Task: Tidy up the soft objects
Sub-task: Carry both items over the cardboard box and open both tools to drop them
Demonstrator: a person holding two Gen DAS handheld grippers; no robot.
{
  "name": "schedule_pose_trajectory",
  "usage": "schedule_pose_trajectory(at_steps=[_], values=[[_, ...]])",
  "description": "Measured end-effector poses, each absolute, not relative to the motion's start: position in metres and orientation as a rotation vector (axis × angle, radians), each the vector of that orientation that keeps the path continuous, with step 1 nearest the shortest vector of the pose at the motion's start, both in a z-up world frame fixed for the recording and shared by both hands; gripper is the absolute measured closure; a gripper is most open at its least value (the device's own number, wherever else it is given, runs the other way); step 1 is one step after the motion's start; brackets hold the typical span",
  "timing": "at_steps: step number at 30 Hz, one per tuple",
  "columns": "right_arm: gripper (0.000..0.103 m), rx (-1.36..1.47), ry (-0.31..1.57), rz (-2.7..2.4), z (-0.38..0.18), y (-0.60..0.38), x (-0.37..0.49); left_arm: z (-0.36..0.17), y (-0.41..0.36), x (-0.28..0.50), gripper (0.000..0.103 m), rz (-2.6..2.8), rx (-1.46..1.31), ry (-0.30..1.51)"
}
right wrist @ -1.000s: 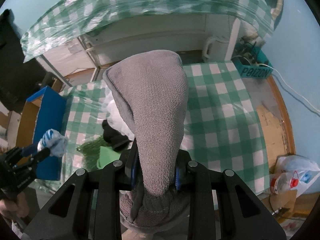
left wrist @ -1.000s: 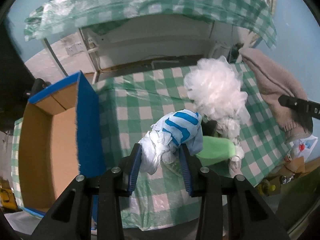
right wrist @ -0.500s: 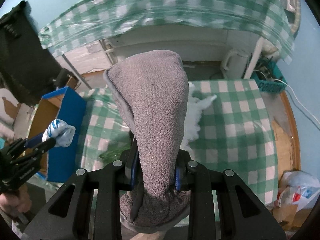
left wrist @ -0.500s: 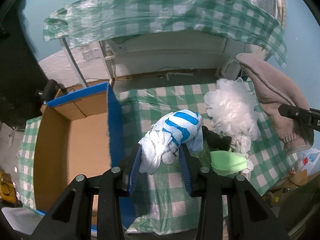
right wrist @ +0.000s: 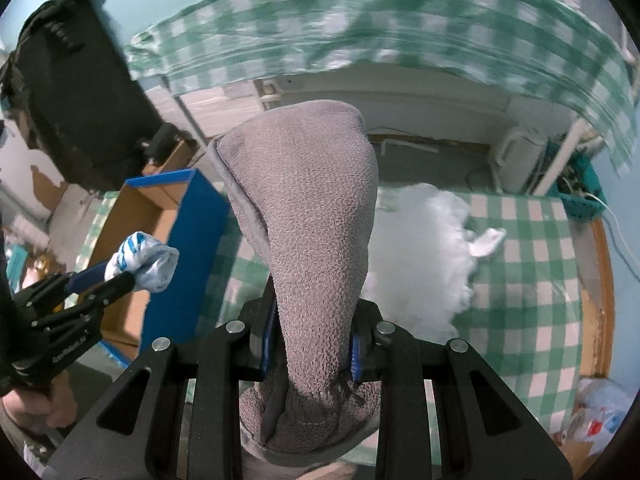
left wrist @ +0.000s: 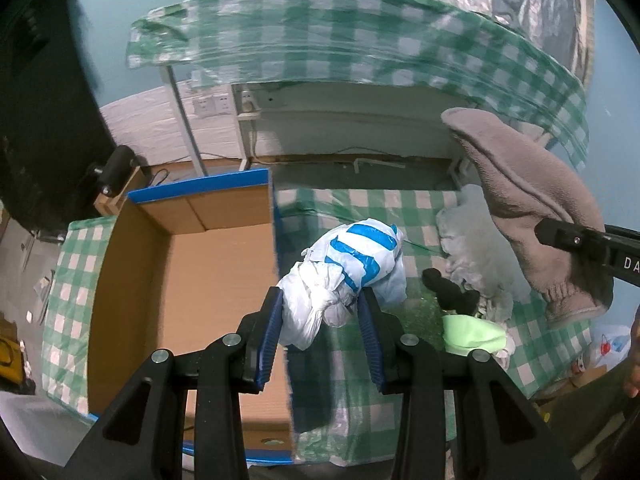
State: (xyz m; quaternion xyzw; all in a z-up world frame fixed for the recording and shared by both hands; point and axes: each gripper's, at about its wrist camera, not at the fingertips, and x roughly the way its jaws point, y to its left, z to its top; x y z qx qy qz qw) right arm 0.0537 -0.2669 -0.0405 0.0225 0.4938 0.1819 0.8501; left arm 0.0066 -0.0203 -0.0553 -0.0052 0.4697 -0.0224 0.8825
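Left gripper (left wrist: 322, 320) jaws clamp the striped bundle (left wrist: 354, 264), right gripper (right wrist: 312, 350) jaws clamp the grey mitt (right wrist: 308, 216); clear the box (left wrist: 208, 276) wall at the desk's left edge before releasing.

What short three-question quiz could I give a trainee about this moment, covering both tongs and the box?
1. True or false: the cardboard box already holds a soft item.
2. What do the left tongs grip?
A. a grey slipper
B. a white bundle with blue stripes
C. a green cloth
3. Fill in: the right tongs are shut on a grey ____.

Key:
1. False; its visible floor is bare.
2. B, the bundle.
3. slipper.
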Motion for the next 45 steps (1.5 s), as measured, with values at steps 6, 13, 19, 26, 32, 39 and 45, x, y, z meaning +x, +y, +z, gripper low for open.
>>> schedule_pose_trajectory(at_steps=[6, 13, 19, 26, 32, 39, 45], values=[[0.076, 0.019, 1.040, 0.435, -0.037, -0.232, 0.060, -0.054, 0.003, 0.004, 0.065, -0.012, -0.037, 0.971], [0.076, -0.011, 1.047, 0.484, -0.036, -0.197, 0.063, -0.056, 0.030, 0.003, 0.065, 0.033, -0.070, 0.968], [0.076, -0.041, 1.055, 0.520, -0.036, -0.161, 0.067, -0.060, 0.058, 0.002, 0.065, 0.068, -0.110, 0.978], [0.076, -0.067, 1.057, 0.569, -0.036, -0.112, 0.072, -0.063, 0.087, -0.002, 0.065, 0.107, -0.152, 0.983], [0.076, -0.081, 1.079, 0.596, -0.044, -0.075, 0.076, -0.070, 0.113, -0.007, 0.065, 0.148, -0.171, 0.986], [0.076, -0.119, 1.115, 0.611, -0.057, -0.038, 0.076, -0.089, 0.140, -0.007, 0.065, 0.197, -0.196, 1.021], [0.076, -0.147, 1.146, 0.629, -0.071, -0.011, 0.077, -0.103, 0.153, -0.008, 0.065, 0.230, -0.200, 1.051]])
